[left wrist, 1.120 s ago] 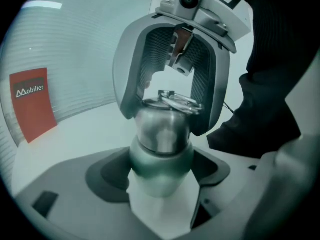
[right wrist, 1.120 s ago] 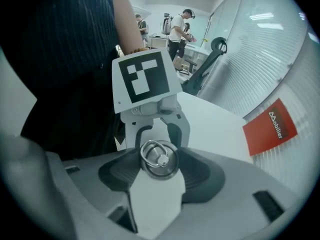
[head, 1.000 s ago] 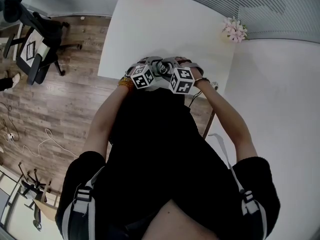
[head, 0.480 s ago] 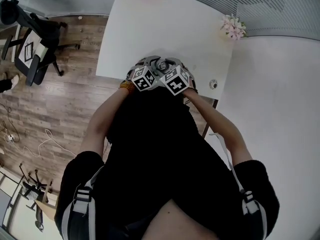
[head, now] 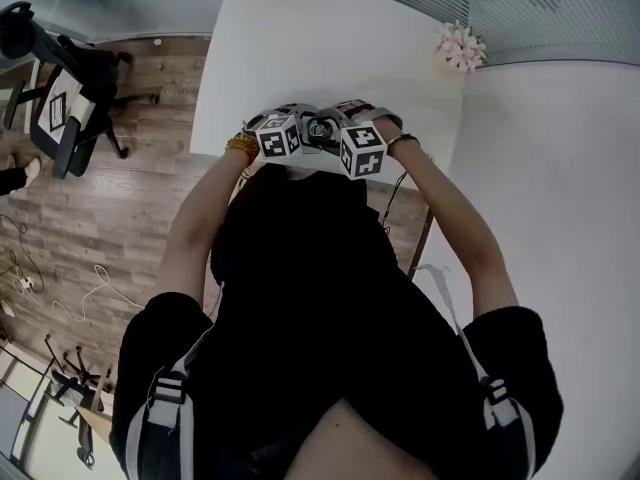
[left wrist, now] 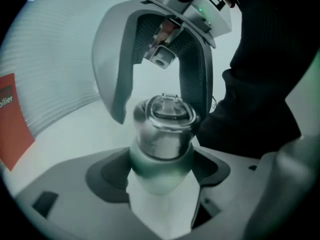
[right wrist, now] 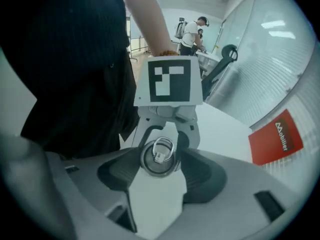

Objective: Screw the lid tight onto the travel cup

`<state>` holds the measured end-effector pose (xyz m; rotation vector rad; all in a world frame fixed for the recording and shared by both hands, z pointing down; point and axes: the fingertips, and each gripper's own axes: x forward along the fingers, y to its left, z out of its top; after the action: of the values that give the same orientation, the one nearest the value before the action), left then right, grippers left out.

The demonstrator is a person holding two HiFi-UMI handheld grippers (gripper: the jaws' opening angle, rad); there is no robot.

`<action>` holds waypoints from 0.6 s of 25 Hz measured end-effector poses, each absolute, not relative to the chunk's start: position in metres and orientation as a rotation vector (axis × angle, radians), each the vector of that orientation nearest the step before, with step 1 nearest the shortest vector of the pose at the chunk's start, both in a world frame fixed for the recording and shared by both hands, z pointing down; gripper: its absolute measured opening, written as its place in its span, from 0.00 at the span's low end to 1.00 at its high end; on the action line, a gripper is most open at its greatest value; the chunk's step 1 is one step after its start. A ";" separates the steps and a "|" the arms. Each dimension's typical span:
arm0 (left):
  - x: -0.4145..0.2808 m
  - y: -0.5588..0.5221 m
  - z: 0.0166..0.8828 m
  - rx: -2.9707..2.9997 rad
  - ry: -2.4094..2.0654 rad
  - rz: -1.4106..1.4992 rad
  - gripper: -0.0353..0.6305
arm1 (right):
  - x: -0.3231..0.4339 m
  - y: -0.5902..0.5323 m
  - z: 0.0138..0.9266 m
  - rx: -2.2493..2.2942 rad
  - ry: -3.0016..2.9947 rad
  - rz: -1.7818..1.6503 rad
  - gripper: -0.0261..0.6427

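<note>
The white table (head: 330, 48) is the biggest thing. Most of its top is bare, so there is lots of open room past the grippers. The person's black top (head: 320, 298) fills the lower half of the head view and hides the middle of the table's near edge. Both grippers meet right by that near edge, and the wood floor (head: 100, 208) lies off to the left. The left gripper (left wrist: 161, 171) has its jaws closed on the lower part of the travel cup (left wrist: 160, 151), which is shiny metal. The lid (left wrist: 167, 110) sits on top of the cup, so what is inside cannot be seen. The right gripper (right wrist: 160, 160) comes down over the lid from above. Its jaws stand one on each side of the lid and have just been opening. They look loose around it, not squeezing. The lid has a clear top with a small loop. Whether the cup's bottom touches the table cannot be seen. A red sign (right wrist: 276, 136) stands at the table's far edge and is cut off in the head view. Small pink flowers (head: 460, 46) sit by the right edge, well apart from the cup.
</note>
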<state>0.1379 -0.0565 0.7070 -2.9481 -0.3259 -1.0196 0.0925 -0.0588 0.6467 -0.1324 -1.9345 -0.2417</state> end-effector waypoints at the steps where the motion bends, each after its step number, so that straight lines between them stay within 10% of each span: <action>1: 0.138 -0.056 0.707 -2.939 -0.345 -1.028 0.61 | 0.092 -0.058 0.647 -0.136 -1.929 -0.199 0.42; 15: 0.134 -0.075 0.707 -3.098 0.502 -1.071 0.61 | 0.093 -0.082 0.640 0.725 -2.000 0.389 0.39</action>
<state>0.1344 -0.0753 0.7066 -3.0984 0.5021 -1.0709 0.0928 -0.0817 0.6400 0.7247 -1.9999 0.3891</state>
